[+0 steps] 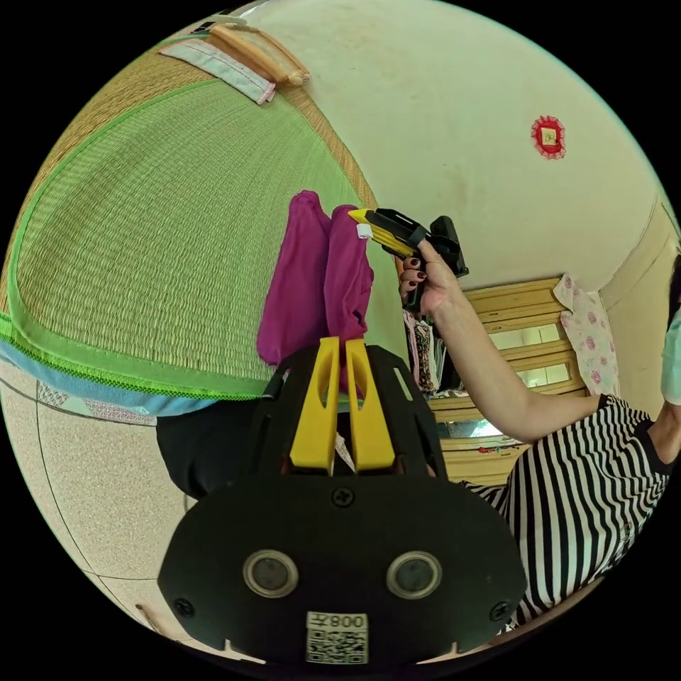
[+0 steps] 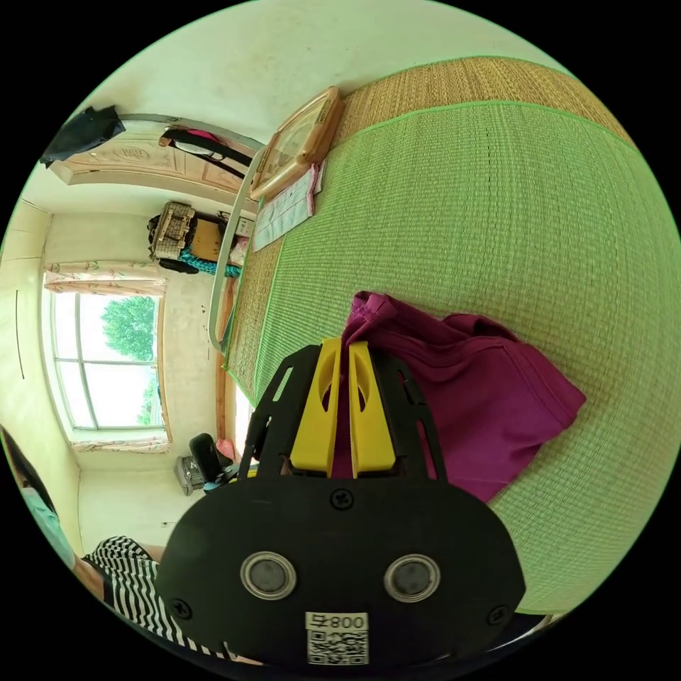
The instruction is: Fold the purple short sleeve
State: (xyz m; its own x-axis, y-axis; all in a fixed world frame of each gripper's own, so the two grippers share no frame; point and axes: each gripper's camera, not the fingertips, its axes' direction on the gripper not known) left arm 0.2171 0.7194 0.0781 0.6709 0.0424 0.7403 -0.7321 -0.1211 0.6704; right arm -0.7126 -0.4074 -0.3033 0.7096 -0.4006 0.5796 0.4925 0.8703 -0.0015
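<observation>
hand [image 1: 425,280] raises right gripper [image 1: 358,220]; both it and left gripper [image 1: 339,347] pinch purple shirt [image 1: 316,284].

We are in a home's bedroom: a green woven mat [image 2: 461,206] covers the bed, beside a curtained window [image 2: 106,362] and a wooden cabinet [image 1: 518,333].

Both jaws of the left hand-held gripper [image 1: 340,344] and right hand-held gripper [image 2: 342,347] are pressed nearly together, pinching cloth.
</observation>
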